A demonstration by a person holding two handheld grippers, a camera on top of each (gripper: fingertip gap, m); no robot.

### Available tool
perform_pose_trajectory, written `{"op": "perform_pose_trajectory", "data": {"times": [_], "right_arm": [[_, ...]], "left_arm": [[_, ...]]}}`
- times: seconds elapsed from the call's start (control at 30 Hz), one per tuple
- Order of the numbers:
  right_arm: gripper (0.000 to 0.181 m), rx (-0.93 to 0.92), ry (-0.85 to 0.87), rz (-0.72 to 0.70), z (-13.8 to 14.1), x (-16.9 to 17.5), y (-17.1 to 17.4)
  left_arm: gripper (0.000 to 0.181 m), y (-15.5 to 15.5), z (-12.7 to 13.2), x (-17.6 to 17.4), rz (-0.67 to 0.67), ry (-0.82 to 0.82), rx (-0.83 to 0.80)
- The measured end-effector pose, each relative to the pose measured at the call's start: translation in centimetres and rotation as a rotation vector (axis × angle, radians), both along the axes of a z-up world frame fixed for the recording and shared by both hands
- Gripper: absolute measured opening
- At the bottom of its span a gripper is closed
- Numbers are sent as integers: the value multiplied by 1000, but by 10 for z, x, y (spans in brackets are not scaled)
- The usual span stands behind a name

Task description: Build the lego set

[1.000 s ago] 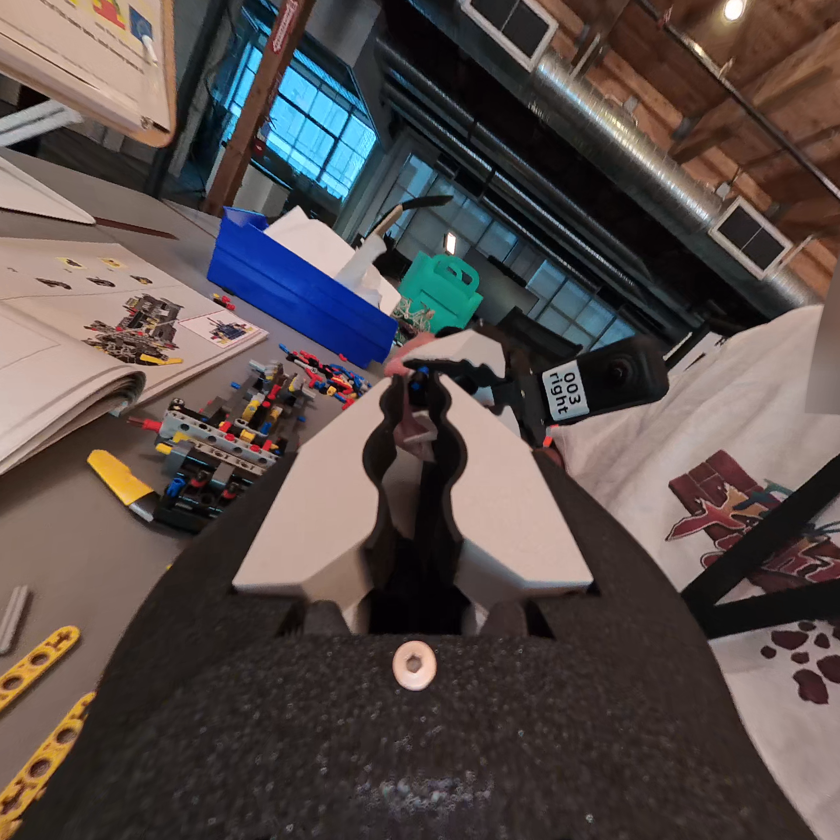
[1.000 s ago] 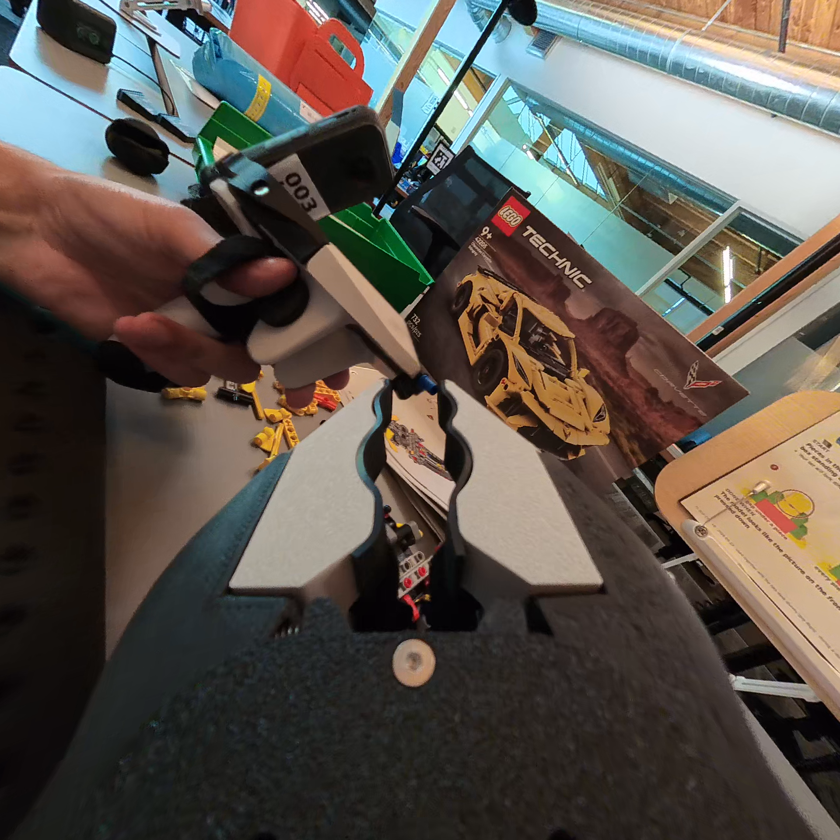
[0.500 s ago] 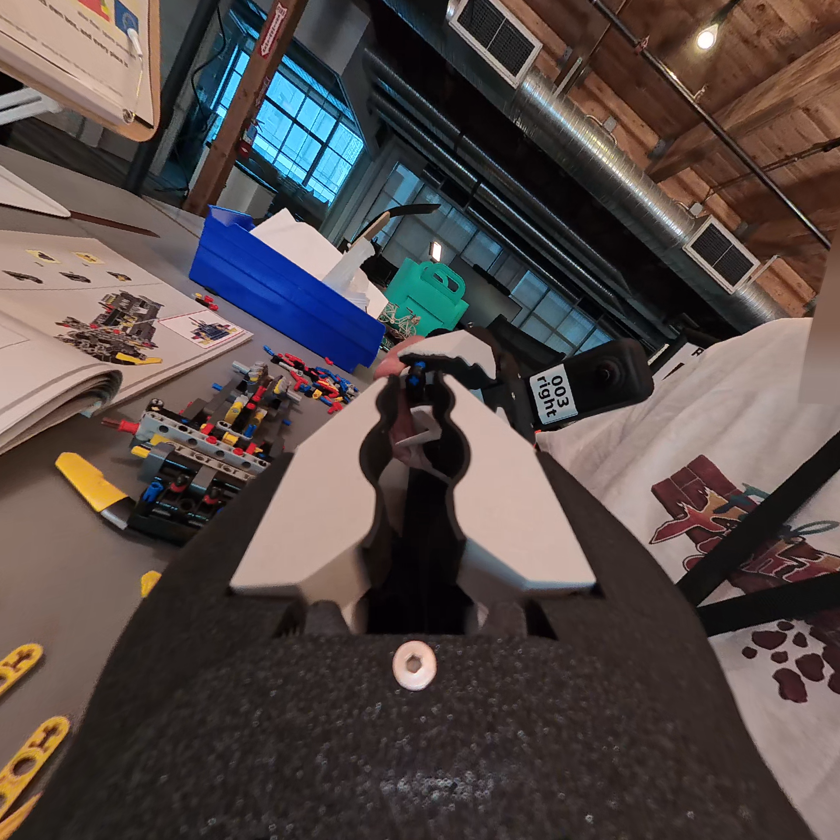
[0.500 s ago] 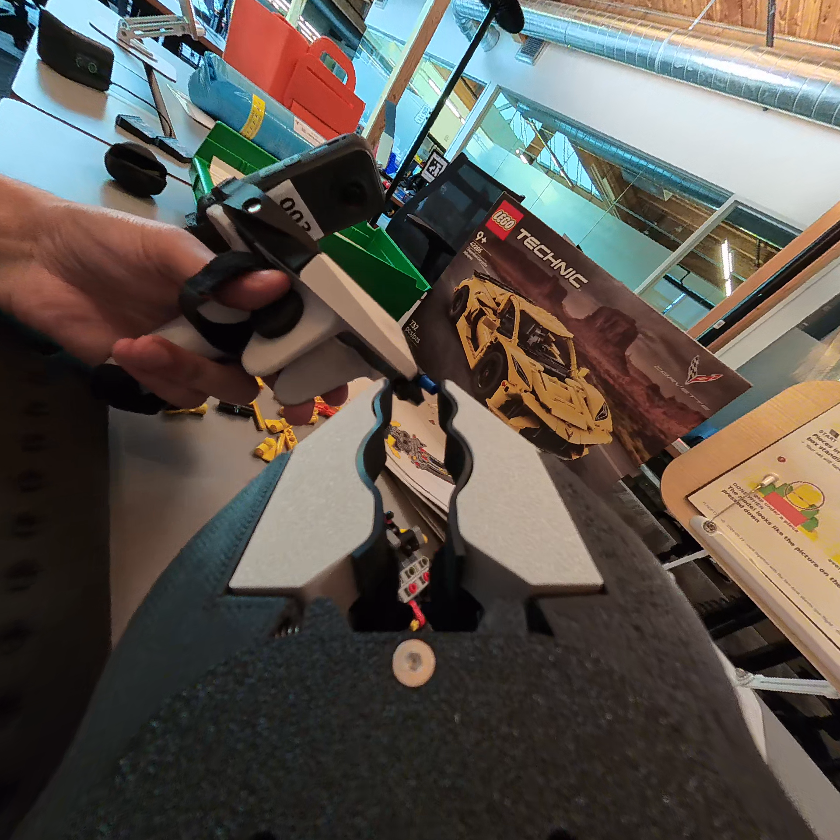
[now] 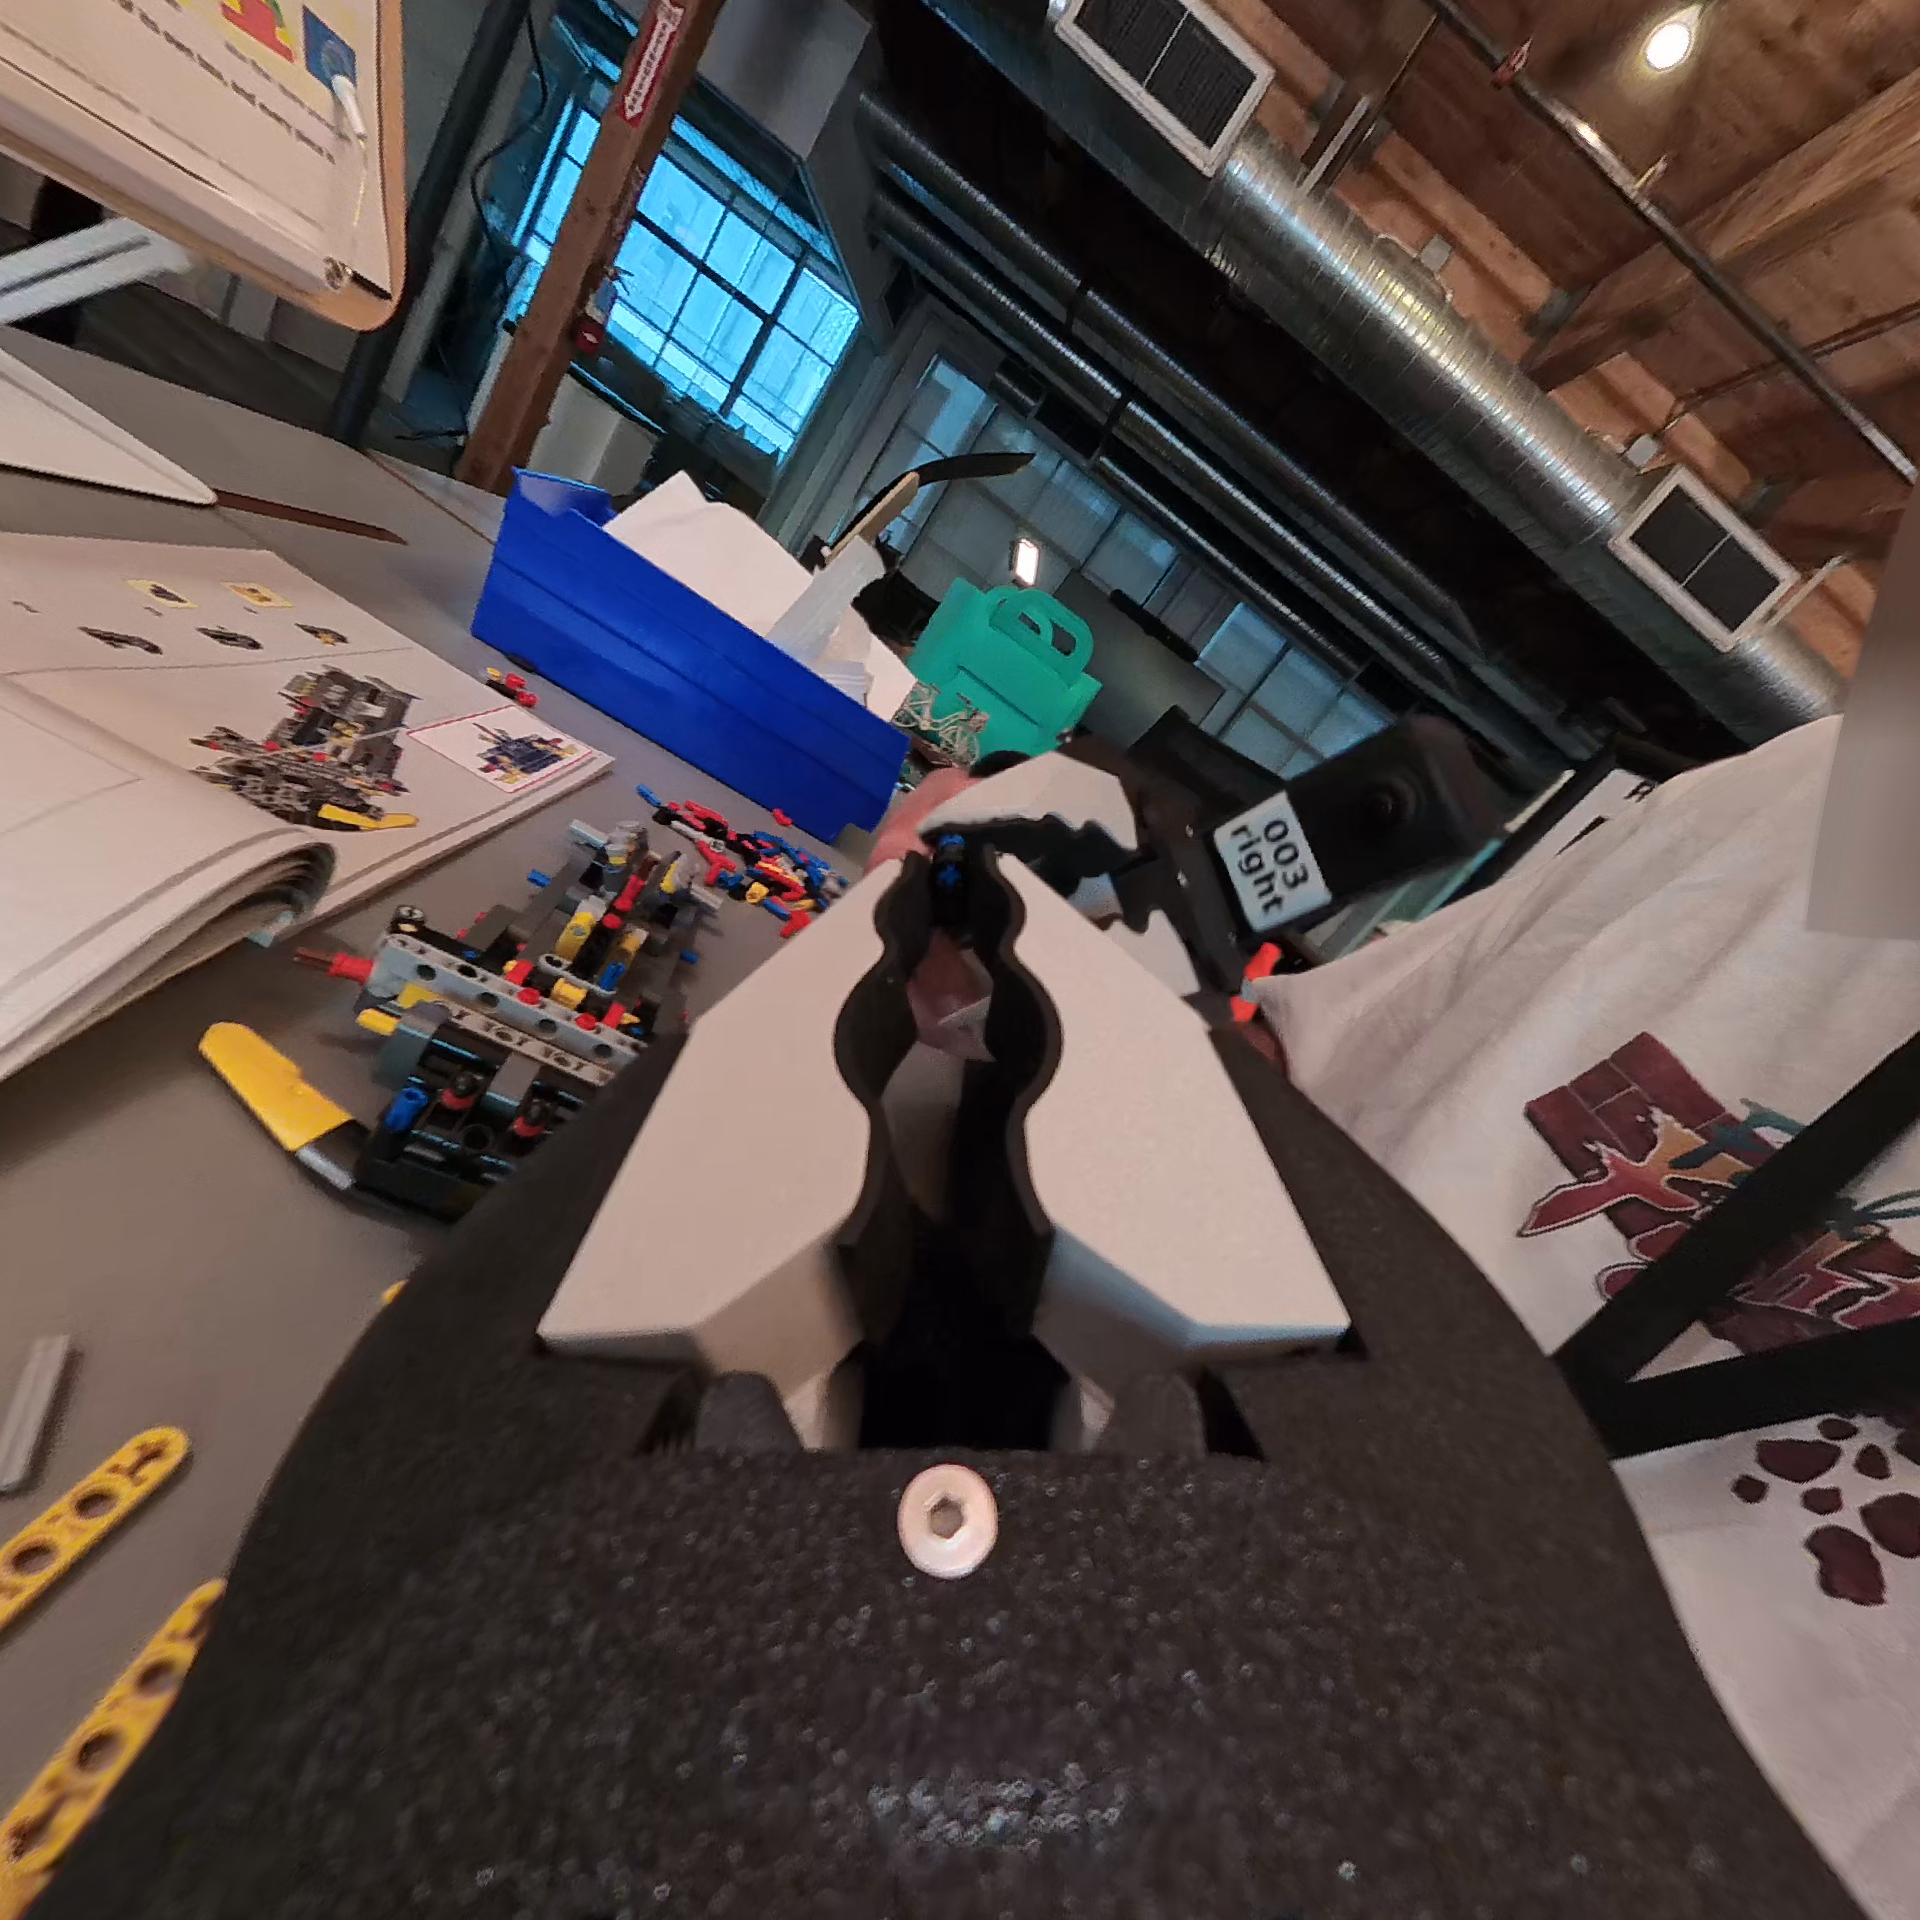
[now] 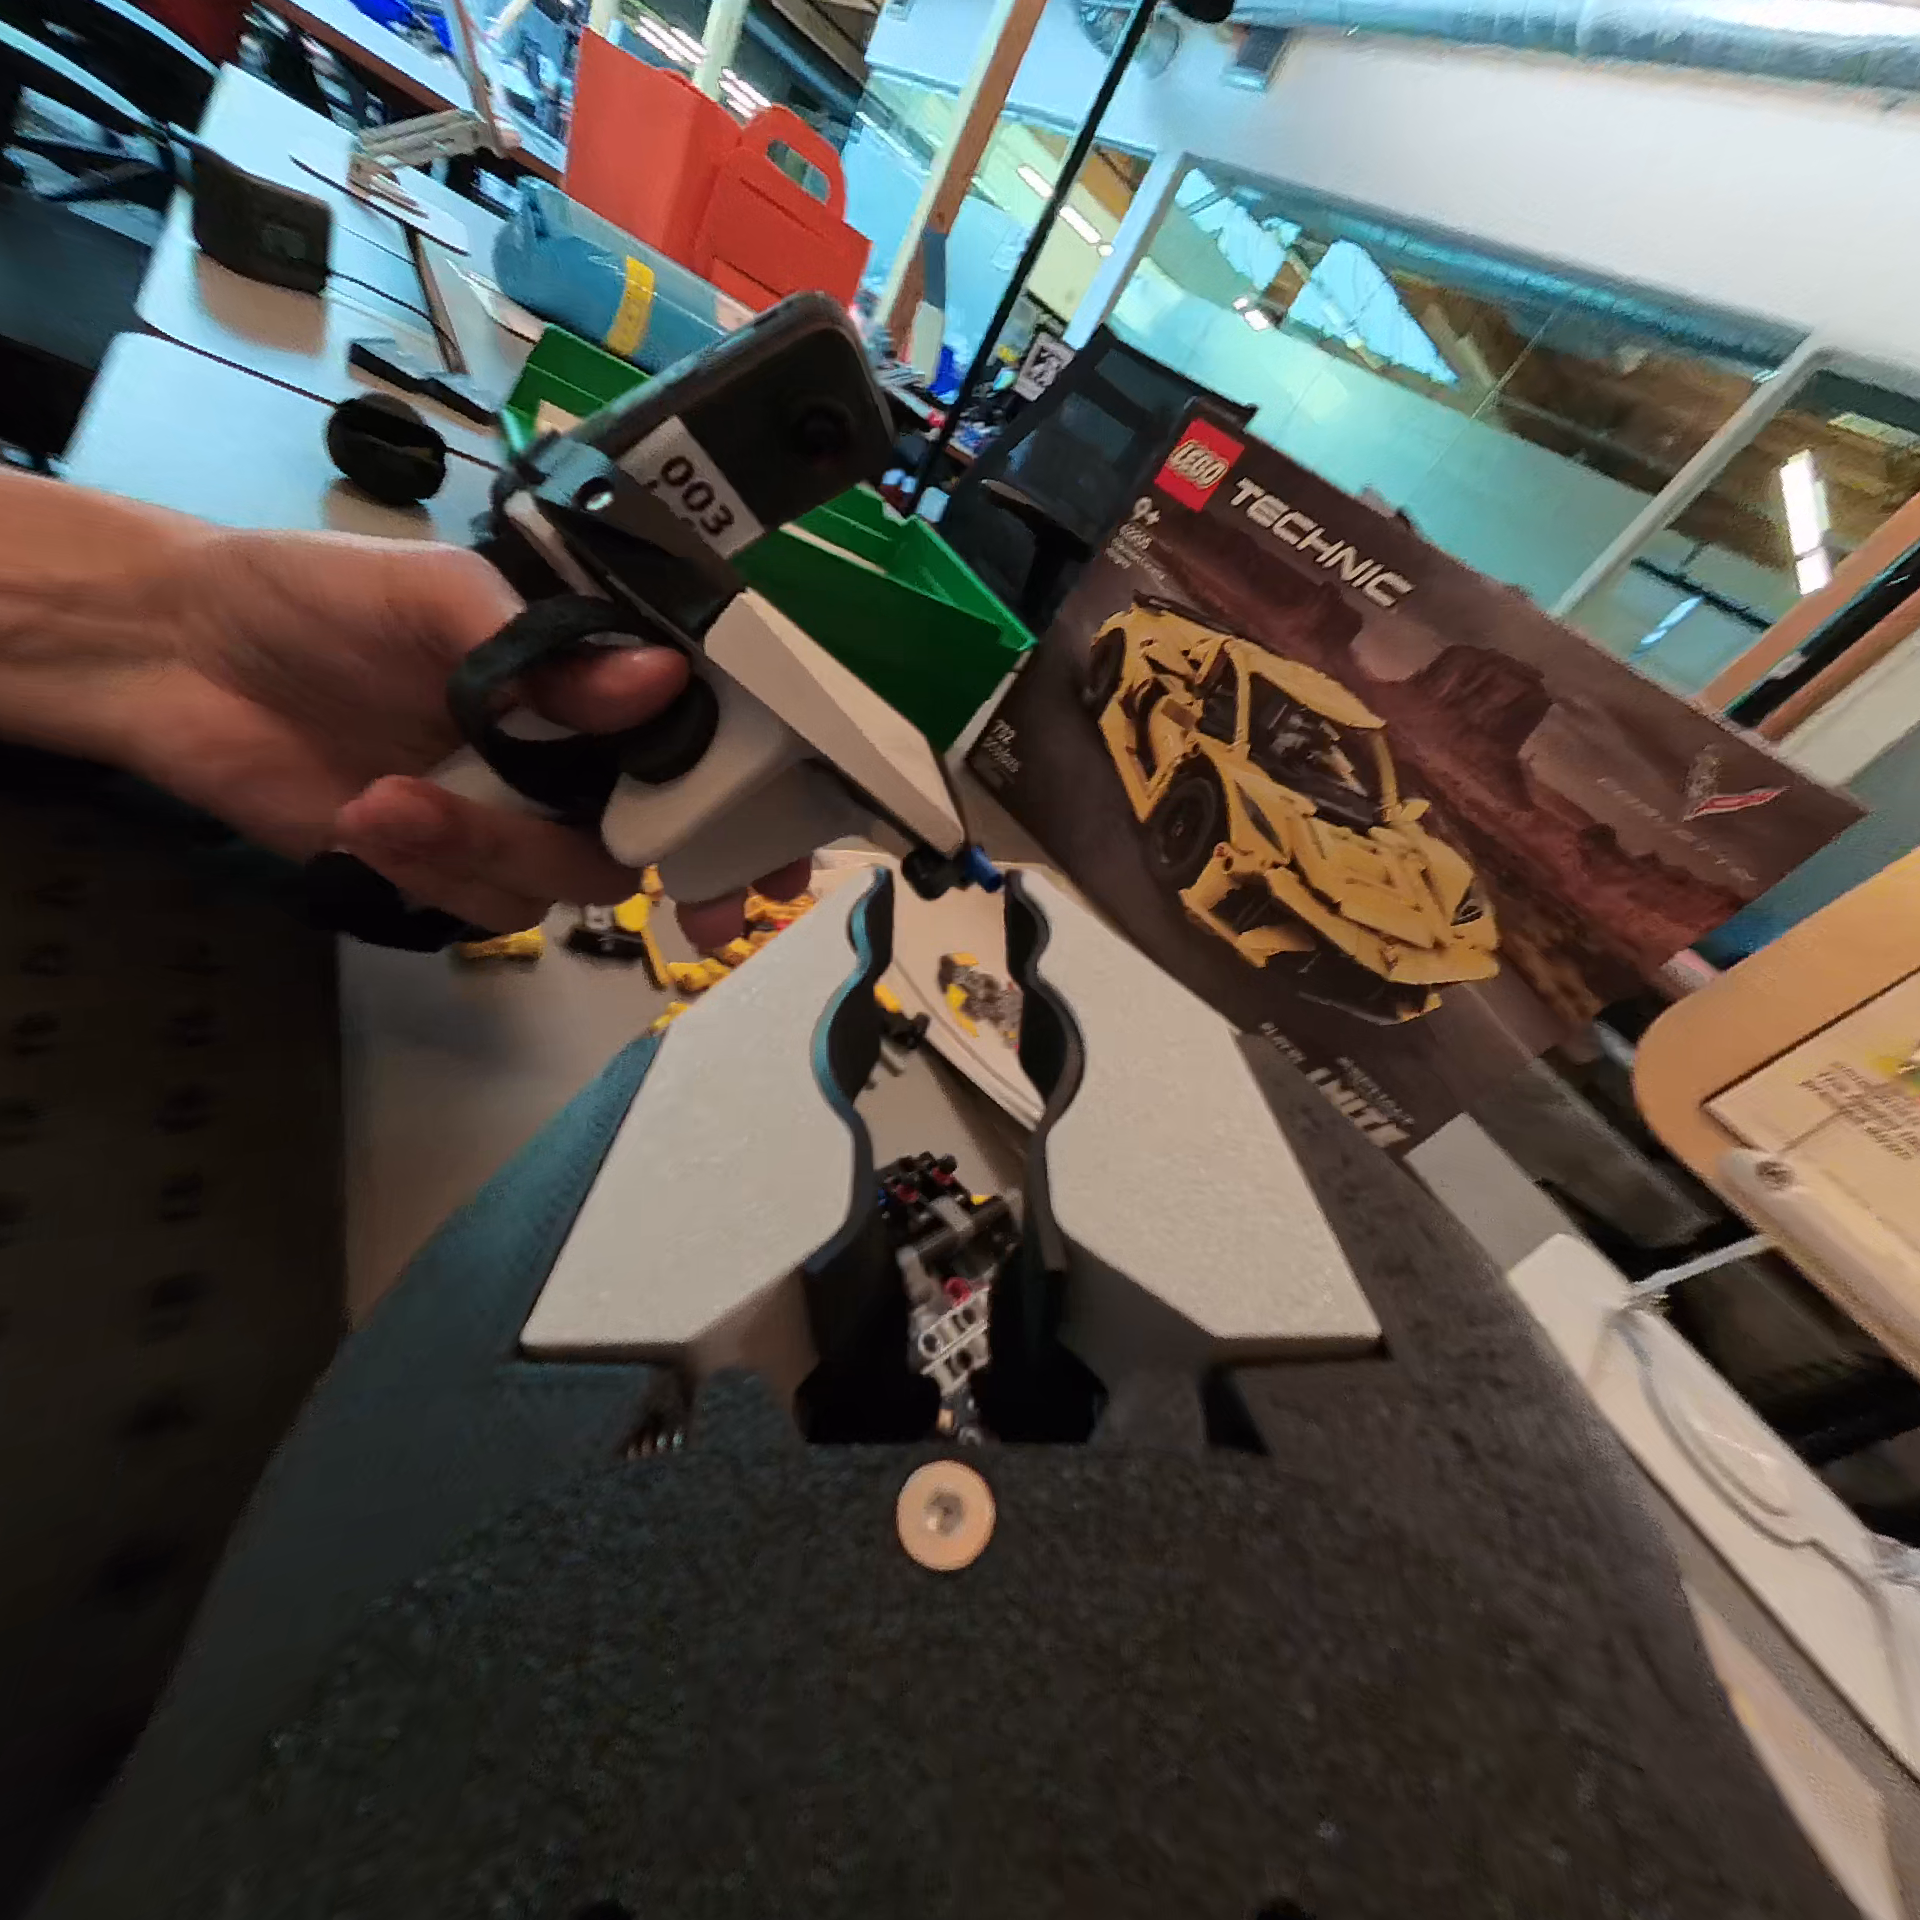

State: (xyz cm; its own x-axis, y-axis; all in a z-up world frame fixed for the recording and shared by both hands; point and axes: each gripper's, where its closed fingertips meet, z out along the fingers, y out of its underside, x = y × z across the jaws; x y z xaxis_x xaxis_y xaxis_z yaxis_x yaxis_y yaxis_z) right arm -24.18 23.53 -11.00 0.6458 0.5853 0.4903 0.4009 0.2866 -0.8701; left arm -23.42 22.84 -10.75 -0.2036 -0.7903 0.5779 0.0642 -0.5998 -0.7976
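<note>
Left wrist view: the left gripper (image 5: 951, 883) has its jaws nearly closed at the tips, clamped on a small black-and-blue piece (image 5: 948, 868). The piece sits at the very front of the jaws, and its blue end shows above the black part. To the left of the jaws, on the grey table (image 5: 156, 1247), lies the partly built assembly (image 5: 499, 997). A yellow panel (image 5: 270, 1081) lies just beside its near end. Farther left of the jaws is the open instruction booklet (image 5: 208, 748). Ahead and left of the jaw tips is a pile of loose parts (image 5: 748, 862), with a blue bin (image 5: 675, 675) behind it. Yellow beams (image 5: 83, 1496) lie well behind the jaws, at lower left.

Right wrist view: the right gripper (image 6: 948, 899) has its jaws parted, with a clear gap from tip to root, and holds nothing. The left gripper, held in a hand (image 6: 260, 665), reaches in from the left. Its tip presents the clamped piece just above the gap between the right jaw tips. Contact with either tip cannot be determined. The assembly is visible through the rear of the jaw gap. Ahead and right of the jaws stands the set box (image 6: 1351, 790). A green bin (image 6: 883, 613) is ahead, behind the left gripper.
</note>
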Motion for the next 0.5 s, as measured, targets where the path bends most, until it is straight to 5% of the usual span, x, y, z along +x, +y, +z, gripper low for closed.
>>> {"op": "perform_pose_trajectory", "data": {"times": [0.1,0.27,0.5], "right_arm": [[22,-190,3,53,-5,25,-8],[24,-846,-245,166,-74,69,-54],[19,-947,-629,84,-128,73,-69]], "left_arm": [[6,9,-7,-4,59,63,65],[6,15,-29,-1,176,250,302],[6,9,-45,6,165,351,394]]}}
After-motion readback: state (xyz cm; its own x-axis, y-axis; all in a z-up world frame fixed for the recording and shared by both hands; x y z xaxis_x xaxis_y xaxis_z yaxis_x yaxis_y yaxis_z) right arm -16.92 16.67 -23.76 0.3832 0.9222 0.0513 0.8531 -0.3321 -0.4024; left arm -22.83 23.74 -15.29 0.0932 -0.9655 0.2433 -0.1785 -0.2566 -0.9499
